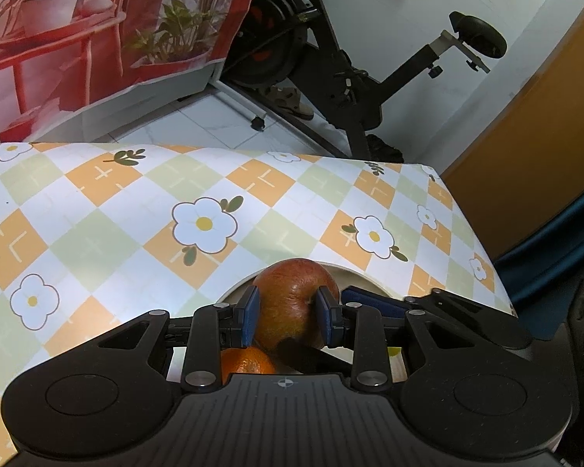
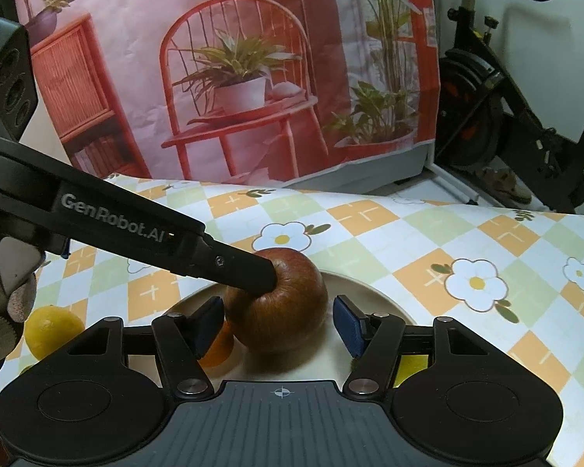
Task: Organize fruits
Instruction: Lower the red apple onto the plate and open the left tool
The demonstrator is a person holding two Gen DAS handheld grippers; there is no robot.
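A reddish-brown apple sits over a cream plate on the checked, flowered tablecloth. My left gripper is shut on it, with a blue pad pressed to each side. In the right wrist view that gripper's finger reaches in from the left and touches the apple. My right gripper stands open around the apple, with small gaps on both sides. An orange lies in the plate just under the apple. A lemon rests on the cloth left of the plate.
A gloved hand holds the left gripper. Something yellow shows under the right gripper's finger. Beyond the table's far edge hang a printed backdrop and stands an exercise bike. An orange door is at right.
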